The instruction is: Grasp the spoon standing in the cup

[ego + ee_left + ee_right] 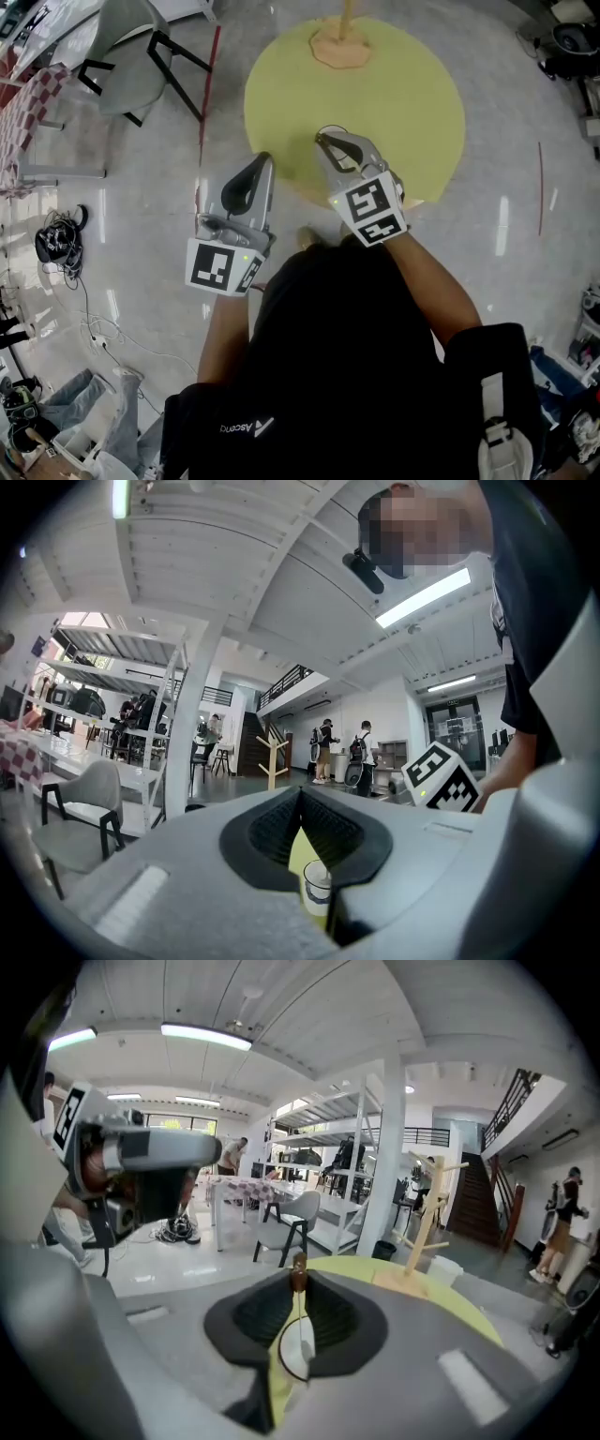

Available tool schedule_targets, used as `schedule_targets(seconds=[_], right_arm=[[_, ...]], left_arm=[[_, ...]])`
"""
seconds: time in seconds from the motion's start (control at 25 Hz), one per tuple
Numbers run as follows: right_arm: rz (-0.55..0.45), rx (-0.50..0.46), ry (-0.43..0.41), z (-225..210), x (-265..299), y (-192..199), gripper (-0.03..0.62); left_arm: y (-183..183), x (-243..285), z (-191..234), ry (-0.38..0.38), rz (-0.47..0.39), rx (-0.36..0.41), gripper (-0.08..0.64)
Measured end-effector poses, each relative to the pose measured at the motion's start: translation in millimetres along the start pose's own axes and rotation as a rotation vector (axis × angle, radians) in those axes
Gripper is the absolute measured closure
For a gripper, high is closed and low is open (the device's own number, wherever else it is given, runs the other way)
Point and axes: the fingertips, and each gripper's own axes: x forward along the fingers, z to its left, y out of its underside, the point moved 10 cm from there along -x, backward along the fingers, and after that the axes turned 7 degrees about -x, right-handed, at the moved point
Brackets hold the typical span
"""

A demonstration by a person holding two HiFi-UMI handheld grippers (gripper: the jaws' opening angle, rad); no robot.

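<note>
Left gripper (264,159) jaws together; right gripper (322,139) jaws clamp spoon (298,1269).

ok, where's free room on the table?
Bare: middle and both sides of the table, from the rack base at the far edge toward the near edge. Crowded: near edge, where right gripper grips the spoon in the cup, left gripper beside it.

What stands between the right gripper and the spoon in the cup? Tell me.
Nothing visible does. The spoon rises from the cup straight between the jaws of the right gripper, which are shut on its handle.
</note>
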Motion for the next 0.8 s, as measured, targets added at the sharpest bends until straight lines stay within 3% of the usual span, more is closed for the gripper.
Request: schedule_targets(seconds=[0.32,0.8], right_arm=[[-0.203,0.153,-0.034,-30.3,-61.8,-19.6,0.551],[-0.339,0.193,-0.09,-56.3,-114.0,-29.1,0.551]], left_arm=[[-6.5,13.5,-14.1,0.0,-0.018,0.007,0.551],[-22.2,27.7,-35.9,-0.009,-0.066,0.019,0.549]])
